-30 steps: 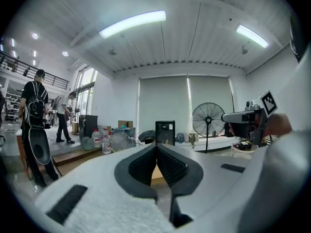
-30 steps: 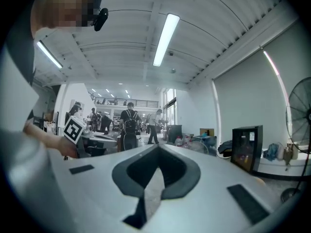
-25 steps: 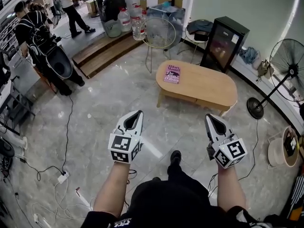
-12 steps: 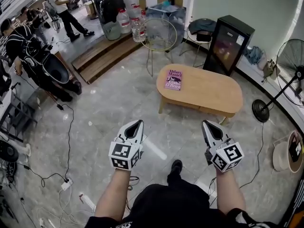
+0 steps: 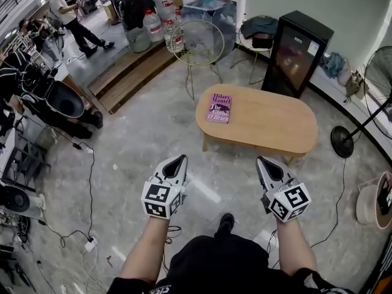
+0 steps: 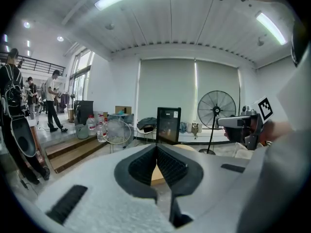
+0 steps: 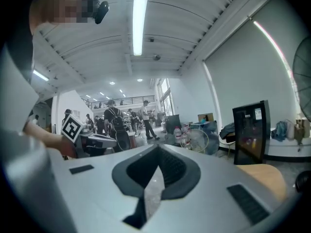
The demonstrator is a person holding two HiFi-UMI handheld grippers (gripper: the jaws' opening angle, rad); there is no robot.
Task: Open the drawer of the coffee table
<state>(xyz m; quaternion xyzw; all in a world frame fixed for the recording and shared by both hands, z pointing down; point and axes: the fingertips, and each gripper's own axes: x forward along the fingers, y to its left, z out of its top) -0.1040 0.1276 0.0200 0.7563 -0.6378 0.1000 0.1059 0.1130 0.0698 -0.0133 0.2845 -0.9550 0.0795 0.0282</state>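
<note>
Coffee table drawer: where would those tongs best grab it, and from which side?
Probably the front panel under the coffee table's near long edge, coming in from that near side, low and level. No handle shows, so the panel's lower lip looks likeliest.

Coffee table (image 5: 269,127) drawer prob. hidden under top; fan (image 5: 381,72) cut by edge

Seen from the person, one coffee table (image 5: 269,127) lies at twelve o'clock with one book (image 5: 220,108) on it. One black cabinet (image 5: 299,52) stands at one o'clock and one pedestal fan (image 5: 378,72) at two. There are two grippers, the left gripper (image 5: 177,159) at eleven and the right gripper (image 5: 263,162) at one.
</note>
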